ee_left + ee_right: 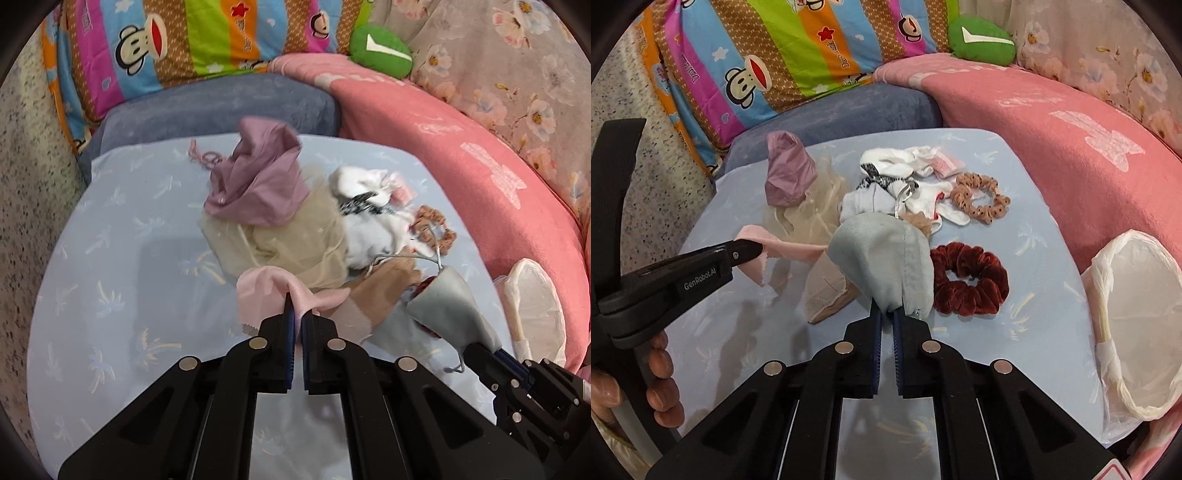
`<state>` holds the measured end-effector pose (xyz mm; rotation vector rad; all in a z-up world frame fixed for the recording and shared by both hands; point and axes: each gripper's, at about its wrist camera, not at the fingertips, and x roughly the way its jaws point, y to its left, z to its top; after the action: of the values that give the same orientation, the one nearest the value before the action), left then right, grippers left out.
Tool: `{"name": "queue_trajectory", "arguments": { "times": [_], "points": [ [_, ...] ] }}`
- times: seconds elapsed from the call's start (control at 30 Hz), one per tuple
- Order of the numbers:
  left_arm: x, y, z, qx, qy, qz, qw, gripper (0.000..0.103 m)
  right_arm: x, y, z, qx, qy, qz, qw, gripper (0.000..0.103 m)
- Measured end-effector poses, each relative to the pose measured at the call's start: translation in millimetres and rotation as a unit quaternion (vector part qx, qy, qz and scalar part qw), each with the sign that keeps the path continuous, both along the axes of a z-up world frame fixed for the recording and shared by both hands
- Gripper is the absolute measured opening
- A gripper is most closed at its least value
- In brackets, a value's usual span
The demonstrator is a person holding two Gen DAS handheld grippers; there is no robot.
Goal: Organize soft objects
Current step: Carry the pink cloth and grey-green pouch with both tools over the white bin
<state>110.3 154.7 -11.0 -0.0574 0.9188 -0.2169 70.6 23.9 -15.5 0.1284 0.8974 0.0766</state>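
A heap of small soft things lies on a light blue sheet (1015, 321): a mauve cloth (788, 173), a cream gauze piece (273, 243), white socks (905, 162), a tan dotted scrunchie (980, 197) and a dark red velvet scrunchie (971, 282). My left gripper (295, 308) is shut on a corner of a pale pink cloth (258, 291), lifted at the heap's near edge; the right wrist view shows it from the side (759, 245). My right gripper (884, 314) is shut on a grey-blue cloth (882, 258), which drapes over its fingertips beside the red scrunchie.
A white basket lined with a plastic bag (1137, 325) stands at the right on a pink blanket (1071, 147). Behind the sheet lie a grey-blue cushion (221, 107), a striped monkey-print pillow (177, 44) and a green plush (380, 48). A hand (661, 373) holds the left gripper.
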Motion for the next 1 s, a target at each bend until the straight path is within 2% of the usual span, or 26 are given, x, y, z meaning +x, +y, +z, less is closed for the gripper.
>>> {"name": "queue_trajectory", "arguments": {
  "times": [0.27, 0.47, 0.77, 1.0],
  "points": [
    [-15.0, -43.5, 37.6, 0.004, -0.046, -0.038, 0.9982, 0.003, -17.7, -34.0, 47.4, 0.013, -0.056, -0.027, 0.998, 0.005],
    [-25.6, -82.4, 50.6, 0.006, -0.064, -0.071, 0.9954, 0.003, -29.0, -71.1, 63.6, 0.004, -0.082, -0.061, 0.995, 0.005],
    [-41.0, -152.0, 61.8, 0.006, -0.081, -0.128, 0.9885, 0.003, -48.1, -139.8, 68.4, -0.012, -0.094, -0.125, 0.988, 0.005],
    [-46.5, -202.4, 60.5, 0.000, -0.074, -0.173, 0.9822, 0.003, -65.6, -195.8, 60.7, -0.011, -0.087, -0.177, 0.980, 0.005]
  ]
}}
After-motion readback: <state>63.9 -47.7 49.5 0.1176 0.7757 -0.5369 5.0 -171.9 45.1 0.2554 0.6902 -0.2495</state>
